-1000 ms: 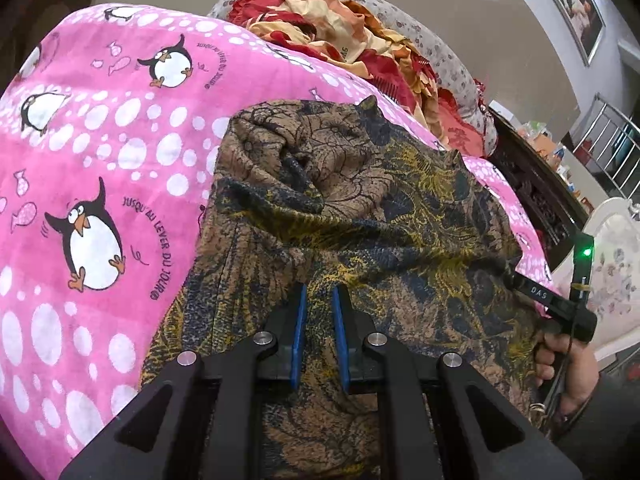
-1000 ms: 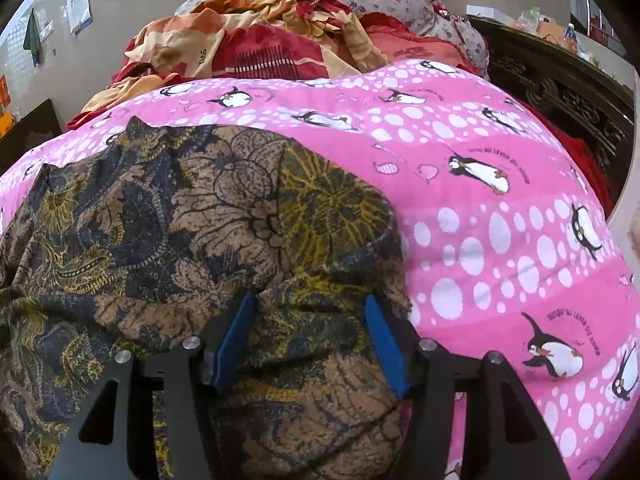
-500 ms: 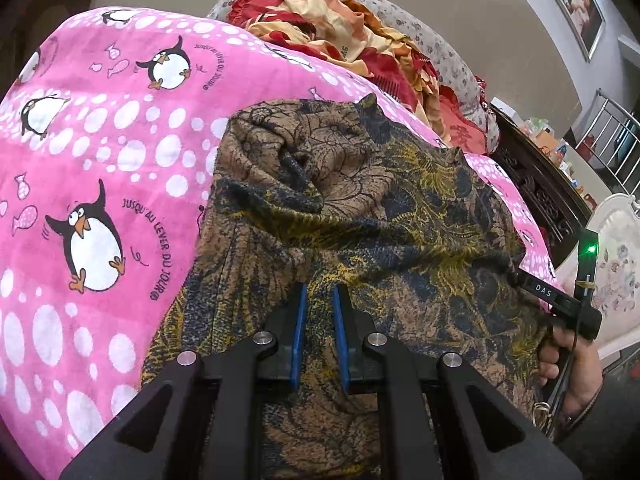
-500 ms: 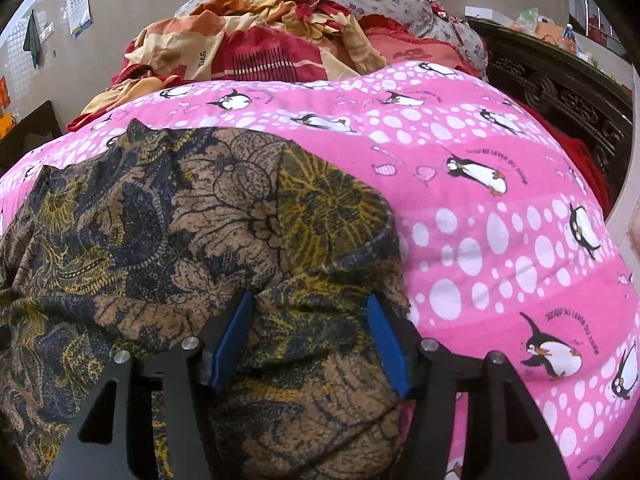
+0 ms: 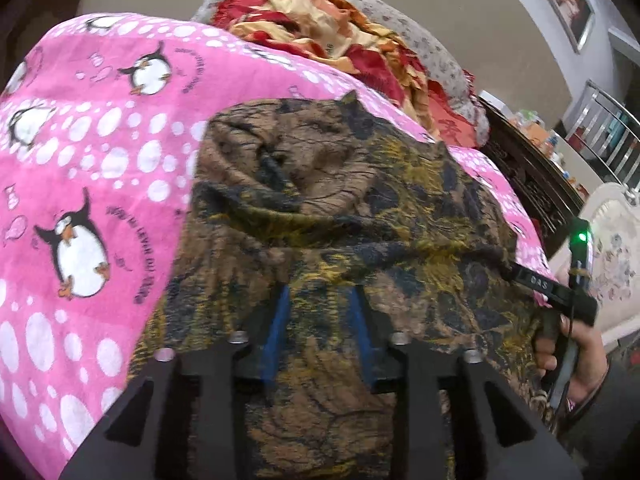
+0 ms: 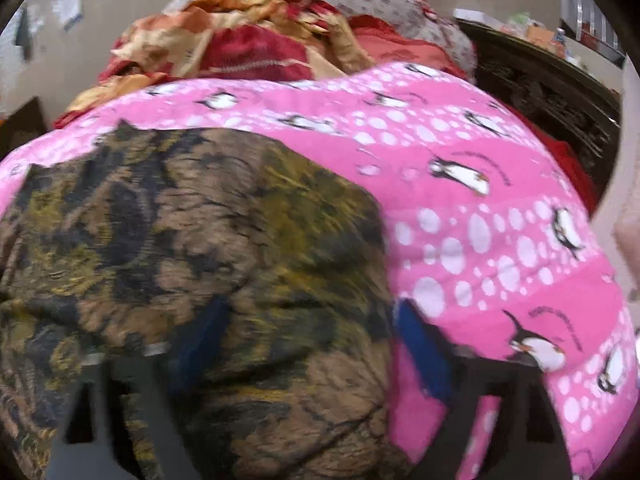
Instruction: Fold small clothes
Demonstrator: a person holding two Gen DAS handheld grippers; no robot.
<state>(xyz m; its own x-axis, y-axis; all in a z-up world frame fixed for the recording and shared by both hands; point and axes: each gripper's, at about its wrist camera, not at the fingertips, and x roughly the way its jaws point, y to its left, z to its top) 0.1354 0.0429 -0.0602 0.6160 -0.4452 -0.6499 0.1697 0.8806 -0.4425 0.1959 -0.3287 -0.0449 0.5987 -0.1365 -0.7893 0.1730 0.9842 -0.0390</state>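
left view: the left tongs (image 5: 318, 332) stand partly open with their blue pads apart, astride a ridge of the brown, navy and mustard floral-print woven garment (image 5: 340, 216), not clamped on it. the garment lies on the pink penguin-print blanket (image 5: 92, 168) of the bed, its far part already turned over in a rumpled layer, so judged one fold in, with further folds and smoothing left. the cloth looks soft, thick and creased. right view (blurred): the right tongs (image 6: 308, 348) gape wide at the garment's right edge (image 6: 372, 264); no grip is evident. a red and cream crumpled quilt (image 6: 240, 48) lies beyond.
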